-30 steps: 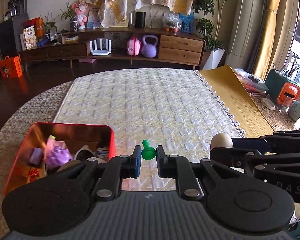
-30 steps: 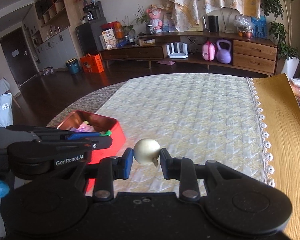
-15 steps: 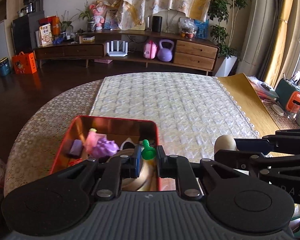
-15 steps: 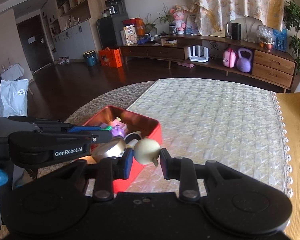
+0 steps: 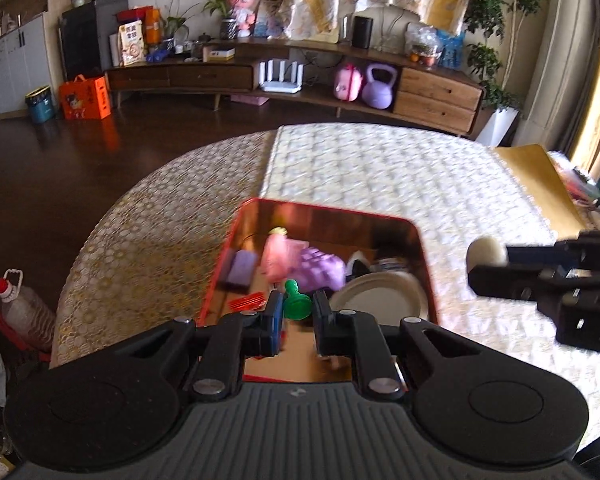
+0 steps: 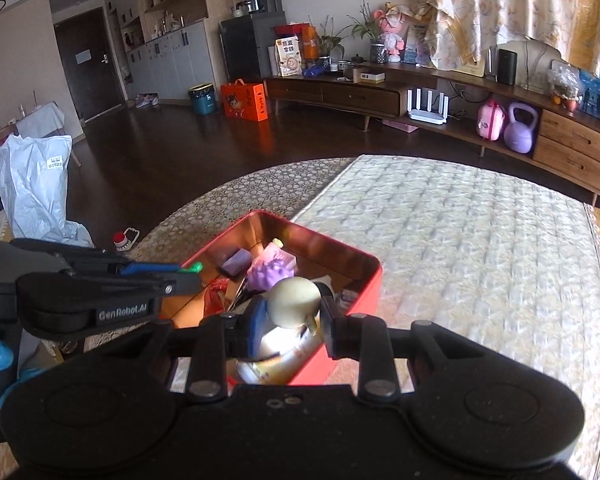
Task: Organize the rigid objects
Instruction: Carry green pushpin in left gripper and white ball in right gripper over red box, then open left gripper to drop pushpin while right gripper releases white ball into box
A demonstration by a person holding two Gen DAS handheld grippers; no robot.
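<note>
- Carrying is the step in hand: both grippers hold a small toy over or near the red rectangular metal tin (image 6: 374,280), which sits on the round table with its pale quilted cloth (image 6: 460,248); the drop into the tin is not yet made.
- Inside the tin lie a round cream-coloured plate (image 5: 380,298), a purple knobbly plastic toy (image 5: 320,266), a pink plastic figure (image 5: 276,252), a small purple block (image 5: 242,266) and something thin and red (image 5: 246,302) that is too blurred to name.
- The right gripper (image 6: 288,322) has its jaws clamped on a cream-coloured rounded figurine head (image 6: 294,300), held over the near right corner of the tin as its own camera frames it; from the left wrist view the same piece (image 5: 486,250) appears just outside the tin's right wall, so I judge it at the edge rather than well inside.
- The left gripper (image 5: 296,312) has its jaws clamped on a small green plastic pawn-shaped piece (image 5: 296,300), held above the tin's near half.
- The next move calls for lowering each piece over a bare patch of the tin floor and parting the jaws, one hand after the other, since the two grippers are close together.
- In the way: the plate fills the near right of the tin, so the cream head would likely land on it and roll; the tin wall must be cleared.
</note>
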